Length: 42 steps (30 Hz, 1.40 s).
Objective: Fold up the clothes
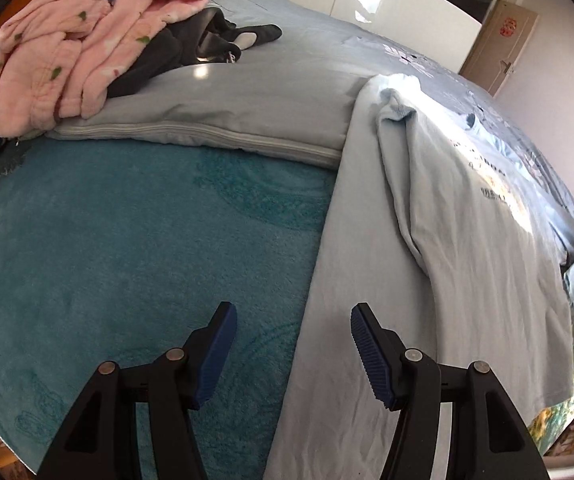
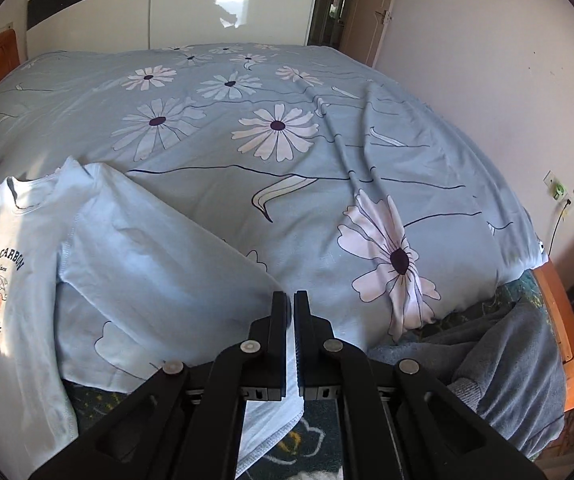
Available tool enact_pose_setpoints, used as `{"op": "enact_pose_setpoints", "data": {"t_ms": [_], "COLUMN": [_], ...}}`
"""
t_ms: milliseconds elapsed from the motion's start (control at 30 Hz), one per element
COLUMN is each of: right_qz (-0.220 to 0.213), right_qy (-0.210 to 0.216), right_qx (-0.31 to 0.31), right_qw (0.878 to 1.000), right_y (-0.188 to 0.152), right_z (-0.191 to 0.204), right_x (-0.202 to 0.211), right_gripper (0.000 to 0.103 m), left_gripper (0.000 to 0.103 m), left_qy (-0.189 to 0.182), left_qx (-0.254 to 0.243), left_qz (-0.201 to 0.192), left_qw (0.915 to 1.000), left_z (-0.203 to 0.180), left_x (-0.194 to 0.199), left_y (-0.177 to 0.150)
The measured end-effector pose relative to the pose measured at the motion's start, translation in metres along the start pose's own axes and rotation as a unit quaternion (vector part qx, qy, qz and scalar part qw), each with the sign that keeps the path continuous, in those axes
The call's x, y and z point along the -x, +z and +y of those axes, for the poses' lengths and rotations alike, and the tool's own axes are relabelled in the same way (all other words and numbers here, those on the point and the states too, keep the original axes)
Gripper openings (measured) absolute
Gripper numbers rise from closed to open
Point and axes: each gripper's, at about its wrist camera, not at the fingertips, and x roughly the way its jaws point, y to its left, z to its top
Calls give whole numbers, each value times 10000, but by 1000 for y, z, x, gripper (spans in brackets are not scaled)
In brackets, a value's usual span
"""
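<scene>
A flower-printed duvet (image 2: 287, 152) is filling most of the right wrist view, and in the left wrist view a teal blanket (image 1: 127, 240) is spreading across the lower left of the frame. The light-blue shirt (image 2: 19, 264) is lying chest-up at the left of the right wrist view, its long sleeve (image 2: 159, 272) running diagonally down to the bottom centre; in the left wrist view the same garment is draping over the right half of the frame. A heap of pink clothing (image 1: 67, 36) is waiting at the upper left there. The right gripper (image 2: 291, 300) is pinching the sleeve near its cuff, jaws nearly together on the cloth, though the exact bite is partly hidden behind the fingers. The left gripper (image 1: 293, 320) is hovering with jaws apart and empty above the shirt's left edge. To fold well, the sleeve probably wants carrying across the printed chest with the seam staying flat, while the left gripper is pinning the body so it is not dragging along.
</scene>
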Motion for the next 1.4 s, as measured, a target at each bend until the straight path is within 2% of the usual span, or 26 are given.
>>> {"op": "enact_pose_setpoints", "data": {"t_ms": [67, 133, 200, 267, 333, 400, 500, 600, 767, 900, 967, 1033, 1133, 1233, 1333, 1400], "right_qz": [-77, -211, -424, -680, -894, -995, -1058, -1060, -1043, -952, -883, -796, -595, -368, -128, 23], "right_qy": [43, 37, -67, 17, 137, 238, 461, 705, 785, 744, 742, 717, 762, 911, 1097, 1170], "right_qx": [-42, 14, 96, 114, 125, 189, 208, 153, 241, 305, 248, 186, 110, 167, 300, 481], "right_qw": [10000, 9998, 9990, 9976, 9958, 9946, 9931, 9917, 9912, 9922, 9930, 9941, 9953, 9950, 9934, 9920], "right_y": [-1, -4, -7, -13, -20, -29, -40, -48, -57, -62, -63, -65, -71, -79, -86, -92], "right_z": [1, 4, 6, 7, 9, 15, 21, 26, 32, 33, 30, 25, 20, 22, 28, 40], "right_x": [4, 15, 33, 54, 74, 88, 103, 114, 120, 115, 108, 100, 85, 70, 56, 47], "right_gripper": [3, 10, 37, 43, 45, 46, 46, 46, 46, 46, 46, 46, 46, 46, 47, 53], "left_gripper": [63, 63, 63, 59, 38, 3, 3, 3, 3, 3, 3, 4, 8, 8, 28, 48], "left_qy": [-12, -66, -106, -195, -295, -369, -568, -470, 554, 1510, 1824, 1964, 1813, 1464, 1180, 1093], "left_qx": [-92, -122, -137, -160, -166, -192, -182, -182, -418, -590, -604, -527, -299, 31, 319, 405], "left_qz": [9, 7, 3, -26, -13, 70, 41, -189, -658, -897, -885, -788, -715, -643, -705, -792], "left_qw": [10000, 9999, 9998, 9997, 9994, 9991, 9982, 9986, 9954, 9827, 9774, 9759, 9804, 9871, 9900, 9900], "left_z": [-5, -7, -8, -10, -11, -13, -10, 3, 40, 73, 90, 107, 124, 131, 133, 128], "left_x": [0, 1, 1, 3, 3, 2, 7, 20, 39, 37, 27, 12, -13, -17, -5, 11], "left_y": [-2, -4, -4, -6, -7, -7, -7, 3, 47, 96, 120, 144, 165, 164, 147, 129]}}
